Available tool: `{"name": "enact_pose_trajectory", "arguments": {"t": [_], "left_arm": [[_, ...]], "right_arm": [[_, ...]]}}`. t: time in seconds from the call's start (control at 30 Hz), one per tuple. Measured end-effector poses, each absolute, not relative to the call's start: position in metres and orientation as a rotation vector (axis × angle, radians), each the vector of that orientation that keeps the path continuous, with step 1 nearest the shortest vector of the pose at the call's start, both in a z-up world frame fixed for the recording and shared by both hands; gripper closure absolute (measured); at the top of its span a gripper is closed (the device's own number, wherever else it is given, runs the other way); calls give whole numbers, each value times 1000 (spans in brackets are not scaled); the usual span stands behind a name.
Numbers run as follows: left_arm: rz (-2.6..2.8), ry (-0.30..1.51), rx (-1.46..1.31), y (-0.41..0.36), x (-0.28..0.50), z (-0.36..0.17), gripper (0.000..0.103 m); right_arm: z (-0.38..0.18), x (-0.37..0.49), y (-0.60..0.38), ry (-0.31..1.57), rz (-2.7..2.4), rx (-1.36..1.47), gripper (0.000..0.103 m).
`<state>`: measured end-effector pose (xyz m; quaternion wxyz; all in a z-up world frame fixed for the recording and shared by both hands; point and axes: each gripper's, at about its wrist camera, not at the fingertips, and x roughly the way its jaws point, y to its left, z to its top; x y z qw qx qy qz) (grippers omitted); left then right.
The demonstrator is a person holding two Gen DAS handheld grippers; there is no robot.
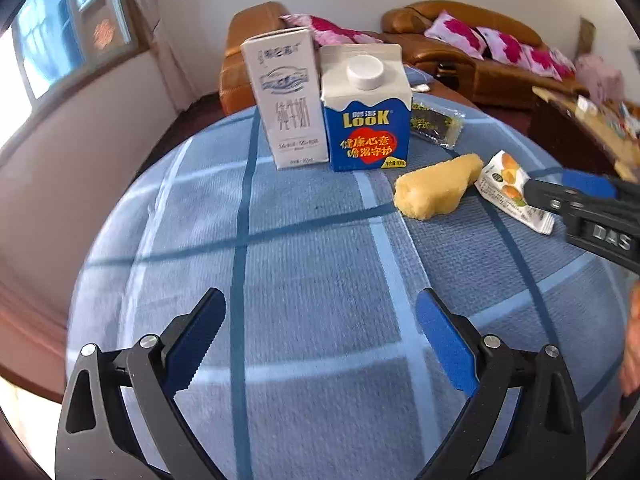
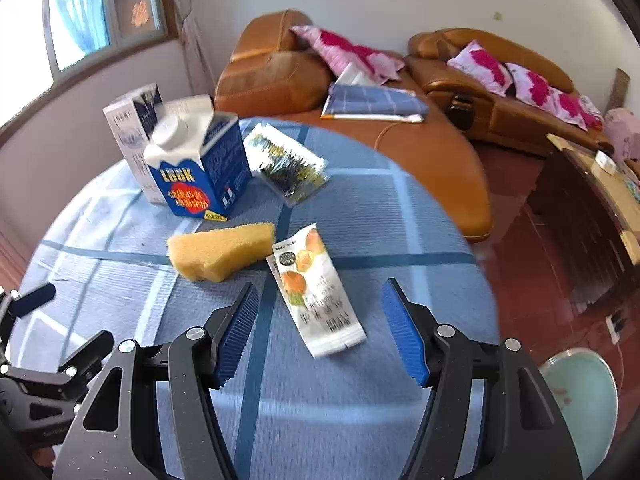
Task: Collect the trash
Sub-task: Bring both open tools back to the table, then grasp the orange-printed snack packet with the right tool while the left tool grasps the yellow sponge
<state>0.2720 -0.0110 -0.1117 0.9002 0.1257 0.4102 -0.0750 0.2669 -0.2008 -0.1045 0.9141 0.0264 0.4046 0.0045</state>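
Right gripper (image 2: 320,320) gapes astride the snack wrapper (image 2: 316,292) — sponge (image 2: 220,250), blue carton (image 2: 200,168) beyond.

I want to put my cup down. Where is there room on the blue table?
Free: the wide checked cloth in front of the two cartons, white carton and blue carton, around the open left gripper. Crowded: the right side, with sponge, snack wrapper, dark packet and right gripper.

Bright daylight floods from the blown-out, metal-framed glass window (image 2: 80,28) at left; edges curve and darken, the right view slightly motion-blurred.
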Motion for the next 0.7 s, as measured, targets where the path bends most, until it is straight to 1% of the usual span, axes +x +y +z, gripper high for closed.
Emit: {"name": "enact_pose_trajectory", "arguments": {"t": [0.07,0.1,0.13,0.2,0.3,0.5,0.57,0.63,0.7], "left_arm": [[-173,838,301,-16,276,-112,9],[-185,834,308,-17,278,-111,9],[-194,830,316,-19,279,-111,9],[-203,823,342,-23,283,-112,9],[-214,826,358,-29,289,-114,9],[-320,776,380,-53,295,-105,9],[-364,745,404,-64,298,-103,12],[-425,708,448,-81,306,-103,16],[-486,705,462,-93,314,-106,18]], "right_arm": [[-114,281,-197,871,23,21,39],[-118,285,-196,882,22,8,42],[-122,289,-196,895,24,-1,50],[-130,294,-200,931,31,12,60],[-129,293,-206,928,54,50,70],[-118,278,-225,874,-22,110,71],[-114,274,-231,866,-42,126,71],[-110,270,-236,858,-56,127,71],[-109,268,-239,860,-57,124,71]]}}
